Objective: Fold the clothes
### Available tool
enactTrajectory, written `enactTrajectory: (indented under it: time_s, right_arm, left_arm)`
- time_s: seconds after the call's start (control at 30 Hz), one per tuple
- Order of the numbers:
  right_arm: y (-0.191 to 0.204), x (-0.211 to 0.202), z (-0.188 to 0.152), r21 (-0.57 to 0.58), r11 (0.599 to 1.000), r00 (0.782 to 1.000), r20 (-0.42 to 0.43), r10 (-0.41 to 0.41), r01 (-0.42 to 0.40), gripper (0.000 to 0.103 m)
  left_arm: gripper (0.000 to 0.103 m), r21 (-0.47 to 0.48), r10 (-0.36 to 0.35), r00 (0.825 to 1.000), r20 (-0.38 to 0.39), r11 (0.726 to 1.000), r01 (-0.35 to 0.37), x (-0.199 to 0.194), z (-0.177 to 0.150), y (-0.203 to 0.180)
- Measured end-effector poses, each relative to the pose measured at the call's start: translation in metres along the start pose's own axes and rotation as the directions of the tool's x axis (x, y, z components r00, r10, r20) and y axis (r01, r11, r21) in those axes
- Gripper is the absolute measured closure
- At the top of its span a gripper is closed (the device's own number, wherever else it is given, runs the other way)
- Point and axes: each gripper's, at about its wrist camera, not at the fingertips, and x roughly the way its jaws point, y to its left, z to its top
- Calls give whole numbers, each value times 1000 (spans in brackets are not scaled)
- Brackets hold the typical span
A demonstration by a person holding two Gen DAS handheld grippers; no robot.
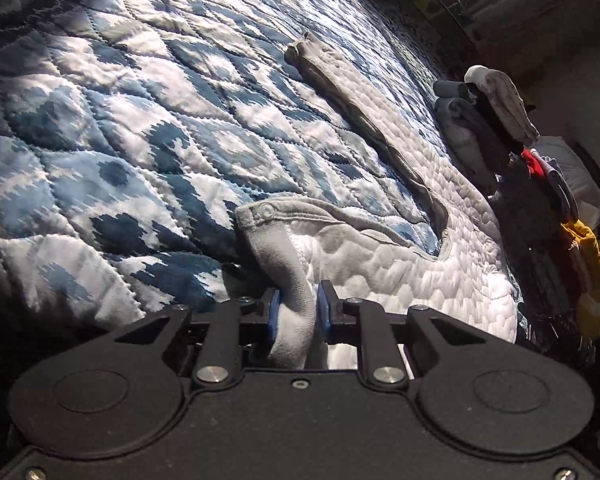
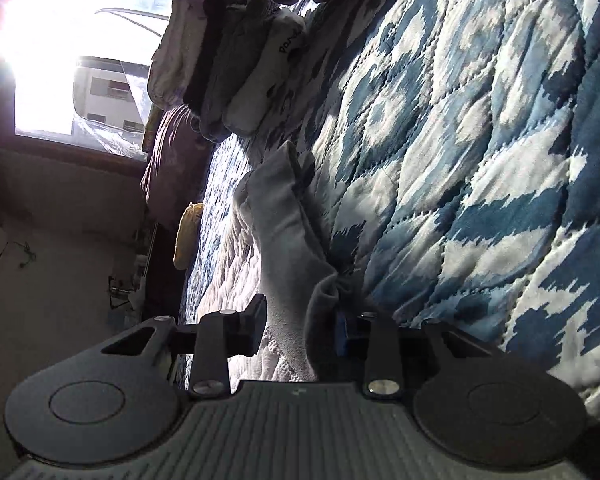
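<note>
Garment (image 1: 400, 272), pale grey and quilted, lies flat on the bed (image 1: 119, 140), with its long axis running away from the left gripper (image 1: 297, 312) toward the far sleeve (image 1: 340, 80). The left gripper is closed on one edge of it, near the snap button (image 1: 266, 211); the cloth stands pinched between the blue pads. The right gripper (image 2: 300, 328) has cloth between its fingers too, and I judge it holds a second edge of the same piece, though the closing is not fully clear. Folded clothes (image 1: 484, 120) sit stacked at the bed's far edge. Both grippers being at the near end, the fold should probably go forward, away from them.
</note>
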Motion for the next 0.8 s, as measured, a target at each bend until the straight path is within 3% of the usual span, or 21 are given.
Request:
enactTrajectory:
  time_s: [0.1,0.2,0.27,0.33,0.4,0.43,0.5,0.57,0.7,0.8]
  right_arm:
    - [16,-10,0,-68,997,997,79,26,-21,97]
    - [25,-38,6,-88,992,974,199,105,-89,97]
    - [22,-47,6,-103,992,972,217,89,-68,97]
    - [11,-46,2,-100,995,981,194,27,-8,98]
    - [-1,-36,-2,-93,990,984,149,-95,109,98]
    - [-7,-30,-5,-83,983,980,122,-154,165,97]
    - [-6,-26,-4,-75,977,974,121,-191,201,96]
    - [6,-24,-1,-115,955,958,128,-257,272,94]
    - [25,-31,3,-190,910,925,175,-339,369,86]
    - [36,-36,5,-248,900,928,200,-314,358,79]
  left_arm:
    - [96,81,28,998,52,996,-32,-6,6,-12]
    - [97,108,-26,989,144,994,11,-28,17,-18]
    - [97,119,-56,982,182,992,35,-39,24,-20]
    - [97,121,-55,982,180,992,34,-39,27,-19]
    - [97,112,-23,989,149,994,7,-29,23,-13]
    - [96,113,11,993,122,993,-25,-19,20,-10]
    - [94,106,80,995,67,991,-87,-3,12,0]
    - [90,59,59,995,77,996,-63,-3,8,11]
    - [87,22,44,995,86,999,-46,-12,8,16]
    - [87,16,56,995,84,998,-57,-18,7,16]
